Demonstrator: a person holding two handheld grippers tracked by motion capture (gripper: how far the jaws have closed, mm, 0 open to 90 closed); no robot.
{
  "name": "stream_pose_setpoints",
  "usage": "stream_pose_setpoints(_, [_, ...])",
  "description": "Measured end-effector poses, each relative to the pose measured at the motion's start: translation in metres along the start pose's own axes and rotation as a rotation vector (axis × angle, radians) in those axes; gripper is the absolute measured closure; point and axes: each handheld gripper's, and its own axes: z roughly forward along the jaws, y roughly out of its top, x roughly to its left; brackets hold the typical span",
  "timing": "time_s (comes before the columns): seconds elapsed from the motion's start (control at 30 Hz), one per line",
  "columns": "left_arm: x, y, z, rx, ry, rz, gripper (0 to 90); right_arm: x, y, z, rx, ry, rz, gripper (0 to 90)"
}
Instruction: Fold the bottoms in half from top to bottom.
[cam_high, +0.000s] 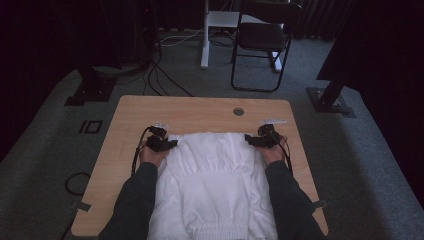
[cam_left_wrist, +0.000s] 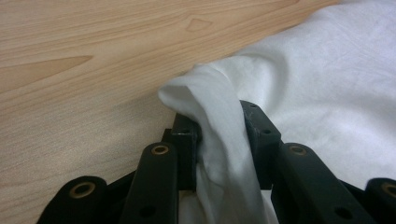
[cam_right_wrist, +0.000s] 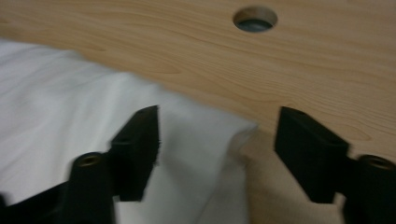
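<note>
- My left tongs (cam_high: 167, 144) sit at the far left corner of the white garment (cam_high: 215, 185), which lies spread across the middle of the bench (cam_high: 130, 115), its ribbed hem at the near edge between my forearms.
- In the left gripper view those left tongs are pinched on a raised fold of the white cloth (cam_left_wrist: 219, 121); the fabric stands up between the pads, so I judge this grip sound enough to lift or fold with.
- To do this step well, I should keep that left pinch firm and low to the wood, and not pull until the other side is matched, or the cloth will skew.
- In the middle, the gathered band across the garment looks puckered; an even pull outward from both corners should flatten it.
- My right tongs (cam_high: 252, 140) are at the far right corner, touching or just over the cloth edge.
- In the right gripper view the right tongs (cam_right_wrist: 217, 133) stand wide, with the cloth corner (cam_right_wrist: 233, 130) lying between the jaws but not pressed; nothing is held there.
- The picture is blurred there, so I would steady the hand, lower the jaws around the corner, take a bite as deep as the left one, then close.
- The round hole in the bench (cam_right_wrist: 255, 18) lies beyond that corner, well apart from it.
</note>
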Motion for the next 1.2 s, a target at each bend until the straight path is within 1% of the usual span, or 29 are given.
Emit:
stream_pose_setpoints(0.07, [0.000,0.000,0.000,-0.001,-0.003,0.000,70.8,-0.007,0.003,0.013,0.044,-0.001,0.018,23.5])
stream_pose_setpoints(0.1, [0.001,0.000,0.000,-0.001,-0.005,0.000,70.8,-0.010,0.003,0.019,0.066,-0.009,0.027,23.4])
stream_pose_setpoints(0.13, [0.001,0.000,0.000,-0.002,-0.006,-0.002,70.8,-0.012,0.002,0.025,0.084,0.000,0.034,23.8])
stream_pose_setpoints(0.17, [0.001,0.000,0.000,-0.003,-0.006,-0.004,70.8,-0.012,0.001,0.029,0.088,0.017,0.040,25.7])
stream_pose_setpoints(0.23, [0.001,0.000,0.000,-0.001,-0.007,-0.013,70.8,-0.010,-0.001,0.033,0.098,0.031,0.036,30.4])
stream_pose_setpoints(0.3, [0.001,0.000,0.000,0.001,-0.003,-0.017,70.8,-0.007,-0.004,0.036,0.106,0.059,0.025,38.1])
stream_pose_setpoints(0.33, [0.000,0.001,0.000,0.005,0.000,-0.019,70.8,-0.005,-0.006,0.037,0.113,0.057,0.018,39.8])
stream_pose_setpoints(0.37, [0.000,0.001,0.000,0.006,0.001,-0.022,70.8,-0.004,-0.007,0.036,0.104,0.049,0.006,44.8])
stream_pose_setpoints(0.4, [0.000,0.001,0.000,0.006,0.001,-0.022,70.9,-0.004,-0.007,0.036,0.104,0.049,0.006,44.8])
stream_pose_setpoints(0.43, [0.001,0.002,0.000,0.012,-0.004,-0.030,70.9,-0.003,-0.008,0.036,0.101,0.065,0.012,53.8])
stream_pose_setpoints(0.47, [0.002,0.002,-0.001,0.013,-0.010,-0.044,71.9,-0.003,-0.008,0.034,0.115,0.105,0.031,70.3])
stream_pose_setpoints(0.5, [0.002,0.002,-0.002,0.010,-0.011,-0.046,74.1,-0.003,-0.008,0.034,0.127,0.120,0.037,78.5])
stream_pose_setpoints(0.53, [0.002,0.002,-0.003,0.007,-0.013,-0.046,76.9,-0.003,-0.007,0.033,0.124,0.110,0.038,81.5])
stream_pose_setpoints(0.57, [0.003,0.001,-0.005,-0.003,-0.023,-0.057,78.3,-0.004,-0.007,0.031,0.109,0.083,0.025,82.7])
stream_pose_setpoints(0.6, [0.005,0.001,-0.008,-0.020,-0.041,-0.081,79.2,-0.004,-0.007,0.028,0.090,0.062,0.028,83.6])
stream_pose_setpoints(0.67, [0.010,0.002,-0.015,-0.064,-0.087,-0.129,80.0,-0.005,-0.007,0.021,0.047,0.047,0.029,84.3])
stream_pose_setpoints(0.7, [0.012,0.003,-0.019,-0.082,-0.104,-0.142,80.2,-0.005,-0.006,0.017,0.026,0.043,0.028,84.4])
stream_pose_setpoints(0.77, [0.015,0.006,-0.025,-0.128,-0.146,-0.181,80.4,-0.007,-0.003,0.008,-0.018,0.040,0.035,84.5])
stream_pose_setpoints(0.8, [0.016,0.009,-0.028,-0.147,-0.158,-0.189,80.5,-0.008,-0.001,0.005,-0.036,0.040,0.039,84.5])
stream_pose_setpoints(0.87, [0.015,0.015,-0.032,-0.169,-0.161,-0.191,80.4,-0.010,0.004,0.001,-0.052,0.042,0.043,84.5])
stream_pose_setpoints(0.93, [0.013,0.024,-0.035,-0.190,-0.151,-0.171,80.4,-0.011,0.010,-0.003,-0.069,0.043,0.040,84.4])
stream_pose_setpoints(1.0, [0.013,0.032,-0.039,-0.211,-0.152,-0.172,80.4,-0.012,0.016,-0.007,-0.091,0.040,0.042,84.4])
stream_pose_setpoints(1.03, [0.013,0.037,-0.042,-0.223,-0.148,-0.169,80.4,-0.013,0.019,-0.010,-0.106,0.043,0.041,84.4])
stream_pose_setpoints(1.13, [0.012,0.050,-0.050,-0.263,-0.157,-0.162,80.4,-0.015,0.031,-0.020,-0.161,0.050,0.034,84.4])
stream_pose_setpoints(1.2, [0.010,0.056,-0.057,-0.287,-0.153,-0.155,80.3,-0.016,0.038,-0.027,-0.190,0.056,0.026,84.3])
